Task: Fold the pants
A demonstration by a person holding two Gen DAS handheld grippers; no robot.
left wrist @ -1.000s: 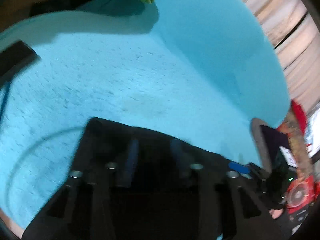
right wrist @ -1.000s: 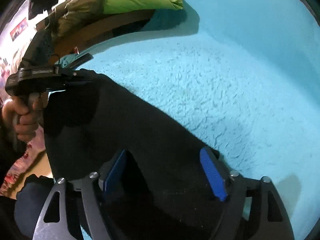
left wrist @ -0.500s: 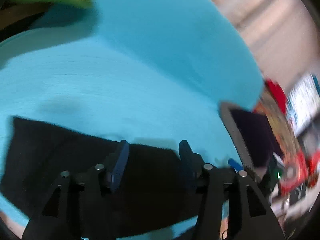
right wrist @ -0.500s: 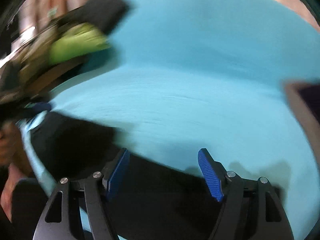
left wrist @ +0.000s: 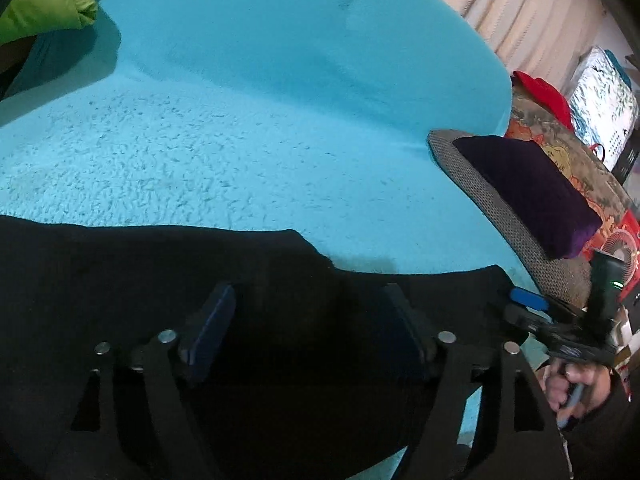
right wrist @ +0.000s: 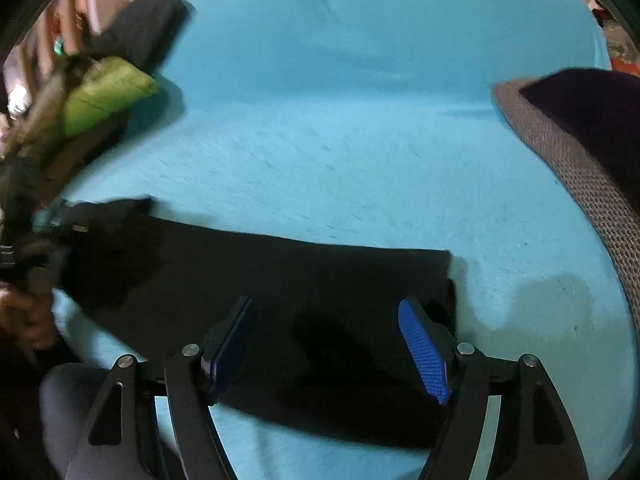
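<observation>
The black pants (left wrist: pixel 152 268) lie flat as a long band across the turquoise blanket (left wrist: pixel 248 128). My left gripper (left wrist: pixel 308 320) hovers over the cloth, its jaws opening, with only flat fabric below and nothing pressed between the pads. In the right wrist view the pants (right wrist: pixel 280 272) end in a square edge on the right. My right gripper (right wrist: pixel 326 340) stands wide over that end, jaws opening slightly, pads clear of the cloth. The right gripper (left wrist: pixel 528 300) and the hand (left wrist: pixel 572 384) holding it also show at the left view's right edge.
A grey mesh chair seat (left wrist: pixel 480 192) with a dark purple cushion (left wrist: pixel 528 184) stands at the blanket's right. A green pillow (right wrist: pixel 104 96) and dark clothing (right wrist: pixel 140 28) lie at the back left. Curtains (left wrist: pixel 520 8) hang behind.
The left gripper's fingers have spread from nearly closed to wide apart. Both cameras swung sideways, and the pants now show as a flat band. The right gripper stayed wide.
</observation>
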